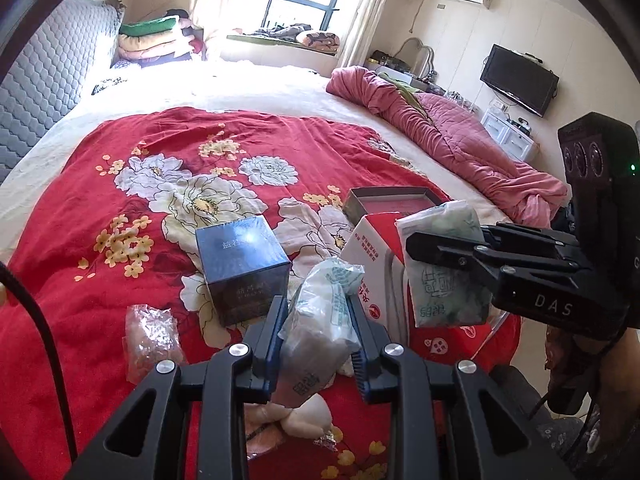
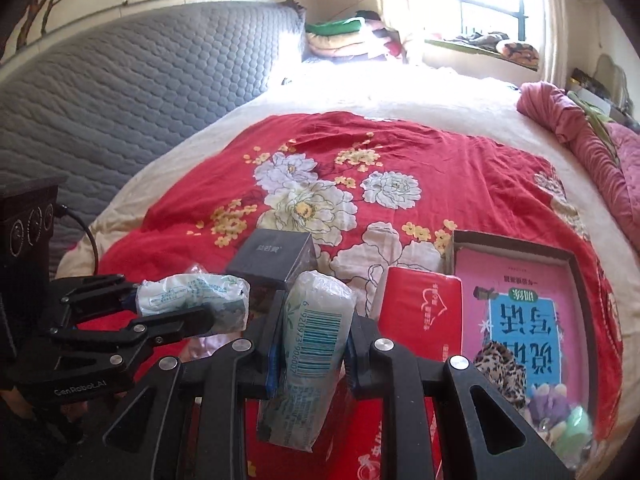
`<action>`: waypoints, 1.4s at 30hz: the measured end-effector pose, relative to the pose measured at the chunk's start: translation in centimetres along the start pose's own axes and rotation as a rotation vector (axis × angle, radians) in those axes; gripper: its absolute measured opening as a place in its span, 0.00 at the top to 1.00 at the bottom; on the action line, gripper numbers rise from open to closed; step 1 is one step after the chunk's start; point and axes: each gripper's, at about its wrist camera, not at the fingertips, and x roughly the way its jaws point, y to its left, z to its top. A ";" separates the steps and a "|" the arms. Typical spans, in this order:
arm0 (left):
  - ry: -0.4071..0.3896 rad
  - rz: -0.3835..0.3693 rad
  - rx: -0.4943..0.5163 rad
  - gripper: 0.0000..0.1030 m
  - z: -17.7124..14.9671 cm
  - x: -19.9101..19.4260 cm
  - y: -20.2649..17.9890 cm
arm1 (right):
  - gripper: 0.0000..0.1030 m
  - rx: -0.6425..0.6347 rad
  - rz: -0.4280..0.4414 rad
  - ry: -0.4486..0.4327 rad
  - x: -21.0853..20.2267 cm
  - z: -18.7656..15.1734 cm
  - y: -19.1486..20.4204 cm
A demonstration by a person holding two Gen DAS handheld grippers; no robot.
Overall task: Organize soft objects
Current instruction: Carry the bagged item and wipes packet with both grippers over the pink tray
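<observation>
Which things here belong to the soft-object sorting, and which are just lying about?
In the job: tissue pack in the left gripper; tissue pack in the right gripper; red tissue pack.
Lying about: dark blue box; open box; crumpled wrapper.

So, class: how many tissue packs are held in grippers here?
2. One tissue pack is clamped in the left gripper; the other pack is in the right gripper. More may lie hidden among the boxes on the bed.
</observation>
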 end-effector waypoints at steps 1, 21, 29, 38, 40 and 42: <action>0.002 -0.001 -0.001 0.71 -0.1 -0.2 -0.4 | 0.76 0.001 -0.010 -0.007 -0.5 -0.2 -0.1; -0.011 -0.001 0.090 0.71 1.4 -3.1 -8.8 | 0.76 0.087 -0.027 -0.148 -7.1 -1.3 -4.0; -0.003 -0.014 0.132 0.71 2.2 -2.5 -11.6 | 0.76 0.161 -0.097 -0.192 -10.0 -2.6 -8.0; 0.019 -0.045 0.197 0.71 3.1 -0.5 -15.5 | 0.76 0.269 -0.156 -0.250 -12.6 -4.3 -12.2; 0.029 -0.047 0.215 0.71 3.1 0.1 -16.3 | 0.76 0.284 -0.161 -0.260 -13.1 -4.5 -12.8; 0.040 -0.049 0.227 0.71 3.1 0.9 -17.0 | 0.76 0.294 -0.173 -0.267 -13.5 -4.8 -13.4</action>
